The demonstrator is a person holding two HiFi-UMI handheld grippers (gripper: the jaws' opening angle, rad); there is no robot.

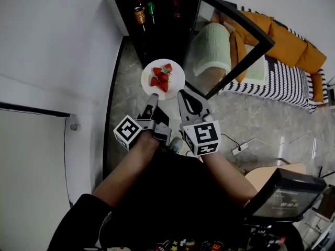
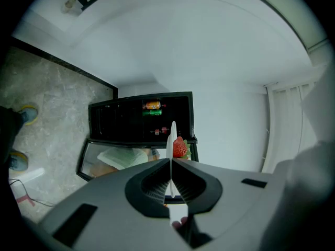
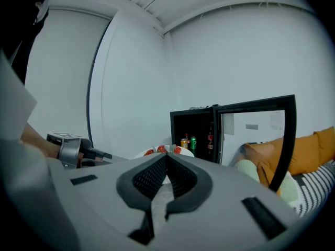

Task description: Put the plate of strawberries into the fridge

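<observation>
Left gripper (image 1: 153,97) jaws clamped on near rim of plate (image 1: 177,73). Right gripper (image 1: 181,93) jaws together, tips at same rim. Plate holds strawberries (image 1: 162,78), in air before open fridge (image 1: 162,35). Drink cans (image 1: 139,15) inside.

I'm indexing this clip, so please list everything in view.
plate: one, white, held before the open fridge
strawberries: several, red, on the plate
fridge: one, black, standing on the grey floor
fridge door: one, glass, black-framed, swung open
drinks: at least three, orange can, green can, red-labelled bottle, inside the fridge
sofa: one, orange, beyond the door
striped cover: one, black-and-white, on the sofa
cushion: one, pale green, seen through the door glass
power strip: one, white, on the floor
screened device: one, dark, lower right
left tongs: one, dark, shut on the plate's rim
right tongs: one, dark, shut on the plate's rim
forearms: two, bare, behind the tongs
</observation>
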